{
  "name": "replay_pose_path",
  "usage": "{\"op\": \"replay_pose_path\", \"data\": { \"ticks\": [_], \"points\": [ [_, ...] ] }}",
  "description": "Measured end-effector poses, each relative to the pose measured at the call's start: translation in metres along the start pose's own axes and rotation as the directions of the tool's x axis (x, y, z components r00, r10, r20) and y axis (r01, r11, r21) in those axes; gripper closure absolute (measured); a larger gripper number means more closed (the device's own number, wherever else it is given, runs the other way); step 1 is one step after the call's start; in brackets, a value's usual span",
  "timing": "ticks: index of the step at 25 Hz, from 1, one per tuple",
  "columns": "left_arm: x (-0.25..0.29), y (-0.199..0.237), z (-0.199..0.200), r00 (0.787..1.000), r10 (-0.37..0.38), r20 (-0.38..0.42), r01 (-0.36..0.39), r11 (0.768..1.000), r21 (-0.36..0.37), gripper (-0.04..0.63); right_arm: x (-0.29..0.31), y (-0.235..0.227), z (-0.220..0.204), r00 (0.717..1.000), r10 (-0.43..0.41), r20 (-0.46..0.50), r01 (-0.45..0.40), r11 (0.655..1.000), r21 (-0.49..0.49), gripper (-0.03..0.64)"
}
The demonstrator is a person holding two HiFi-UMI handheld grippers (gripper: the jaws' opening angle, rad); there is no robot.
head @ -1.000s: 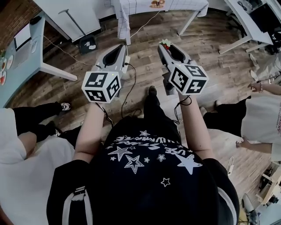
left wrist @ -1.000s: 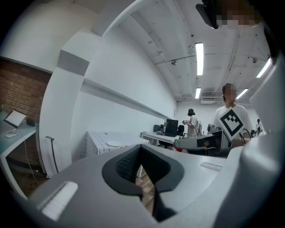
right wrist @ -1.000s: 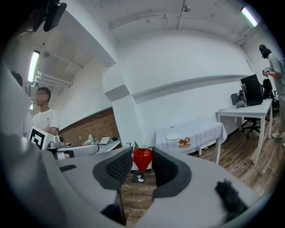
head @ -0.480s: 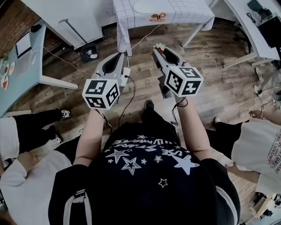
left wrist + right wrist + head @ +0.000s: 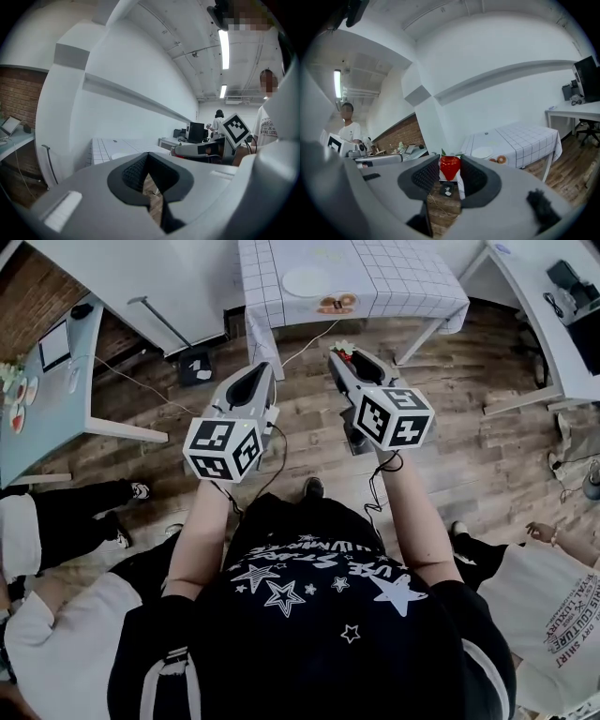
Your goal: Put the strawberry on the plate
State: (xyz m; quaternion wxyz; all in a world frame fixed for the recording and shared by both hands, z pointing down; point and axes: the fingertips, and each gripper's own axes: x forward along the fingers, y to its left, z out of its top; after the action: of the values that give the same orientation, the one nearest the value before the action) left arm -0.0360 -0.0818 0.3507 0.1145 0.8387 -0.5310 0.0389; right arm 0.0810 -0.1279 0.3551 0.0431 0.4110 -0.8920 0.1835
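A red strawberry with green leaves is pinched between the pads of my right gripper, which is shut on it. In the head view the strawberry shows at that gripper's tip, held in the air above the wooden floor. The white plate lies on the checkered table ahead and stands apart from both grippers; it is also visible in the right gripper view. My left gripper is held level beside the right one, its jaws shut with nothing in them.
Two donuts sit next to the plate. A cable trails over the floor below the table. White desks stand at the left and right. People sit or stand at both lower sides.
The checkered table with the plate has come further into view at the top. Both grippers have moved slightly toward it, the strawberry still held in the right one.
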Motion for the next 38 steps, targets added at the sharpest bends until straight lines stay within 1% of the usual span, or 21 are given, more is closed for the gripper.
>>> {"op": "replay_pose_path", "data": {
  "ticks": [4,9,12,18,22,26,30,35,38],
  "points": [
    [0.009,-0.001,-0.001,1.000,0.011,-0.010,-0.010,1.000,0.020,0.586,0.007,-0.008,0.002,1.000,0.017,-0.001,-0.017,1.000,0.010,0.471],
    [0.018,0.010,0.006,0.999,0.036,-0.002,-0.036,0.999,-0.001,0.586,0.014,-0.016,0.006,1.000,0.027,-0.006,-0.027,1.000,0.007,0.471],
    [0.027,0.012,0.008,1.000,0.024,-0.003,-0.024,1.000,-0.018,0.588,0.023,-0.021,0.005,0.999,0.031,-0.019,-0.030,0.999,0.012,0.471],
    [0.053,0.020,0.003,1.000,0.008,-0.012,-0.008,1.000,-0.009,0.587,0.044,-0.035,0.005,0.999,0.026,-0.036,-0.025,1.000,0.009,0.471],
    [0.079,0.042,0.009,1.000,0.017,0.005,-0.017,1.000,-0.025,0.587,0.071,-0.050,0.014,0.999,0.020,-0.045,-0.020,1.000,-0.007,0.471],
    [0.111,0.065,0.013,1.000,0.016,0.001,-0.016,0.999,-0.047,0.586,0.101,-0.067,0.025,0.998,0.012,-0.060,-0.013,1.000,-0.014,0.471],
    [0.140,0.089,0.024,1.000,0.019,0.006,-0.018,0.998,-0.054,0.587,0.135,-0.081,0.037,0.997,0.007,-0.076,-0.009,1.000,-0.023,0.471],
    [0.170,0.112,0.022,0.999,0.006,-0.032,-0.008,0.998,-0.062,0.586,0.172,-0.097,0.038,0.993,-0.001,-0.114,-0.001,1.000,-0.013,0.471],
    [0.186,0.132,0.020,0.999,0.009,-0.046,-0.013,0.997,-0.082,0.588,0.193,-0.106,0.035,0.990,-0.010,-0.138,0.011,1.000,0.001,0.471]
  ]
}}
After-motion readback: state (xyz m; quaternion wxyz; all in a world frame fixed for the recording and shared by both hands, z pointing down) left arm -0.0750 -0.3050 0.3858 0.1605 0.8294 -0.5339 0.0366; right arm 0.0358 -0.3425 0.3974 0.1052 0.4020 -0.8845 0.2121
